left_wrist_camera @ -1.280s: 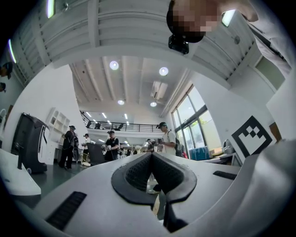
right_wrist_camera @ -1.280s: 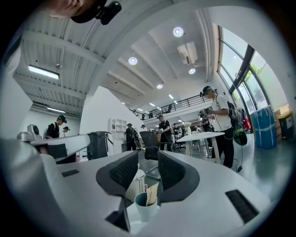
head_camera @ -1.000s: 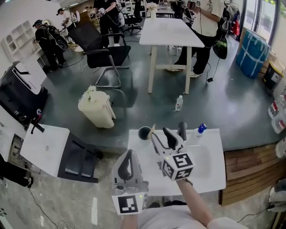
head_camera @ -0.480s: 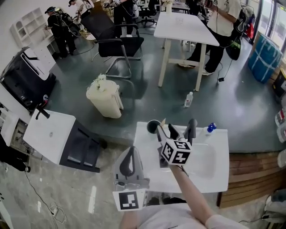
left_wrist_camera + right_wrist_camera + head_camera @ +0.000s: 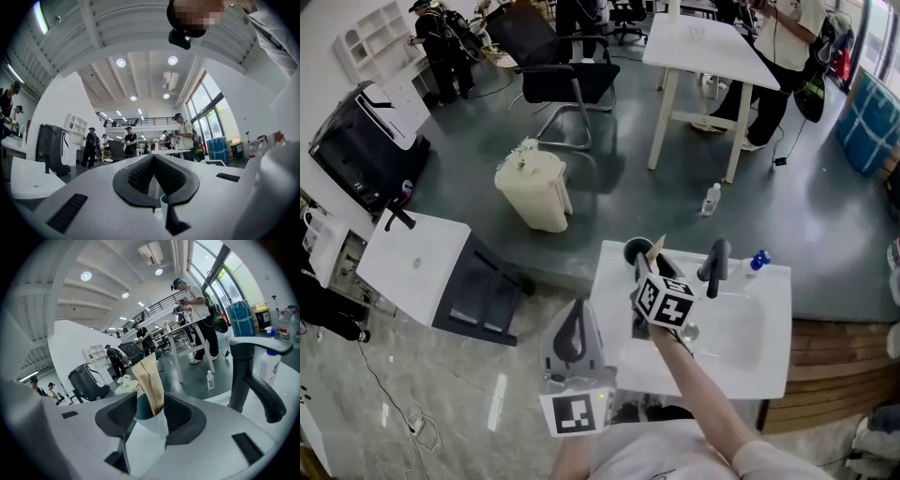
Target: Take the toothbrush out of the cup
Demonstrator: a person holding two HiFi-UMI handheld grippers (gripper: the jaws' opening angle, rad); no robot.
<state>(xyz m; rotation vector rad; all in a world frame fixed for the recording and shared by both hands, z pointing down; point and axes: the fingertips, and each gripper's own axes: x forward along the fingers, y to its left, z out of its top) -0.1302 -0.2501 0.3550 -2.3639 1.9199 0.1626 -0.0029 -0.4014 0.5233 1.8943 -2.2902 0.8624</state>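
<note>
A dark cup (image 5: 637, 250) stands at the far left corner of the white sink counter (image 5: 623, 361). A toothbrush in a tan paper wrapper (image 5: 656, 246) sticks up out of it. My right gripper (image 5: 649, 268) reaches to the cup. In the right gripper view the cup (image 5: 151, 422) and the wrapped toothbrush (image 5: 150, 380) sit between the two pads. Those jaws have just been closing and stand open on either side of the cup. My left gripper (image 5: 571, 314) hangs shut before the counter's left front corner, holding nothing, and its pads (image 5: 140, 176) meet.
A black faucet (image 5: 713, 263) rises behind the basin (image 5: 736, 333), with a blue-capped bottle (image 5: 757, 262) to its right. Beyond the counter are a cream bin (image 5: 534, 187), a water bottle on the floor (image 5: 710, 199), a white table (image 5: 712, 47), a chair and several people.
My right gripper has come down and forward from above the counter to the cup. The left gripper has drifted a little lower.
</note>
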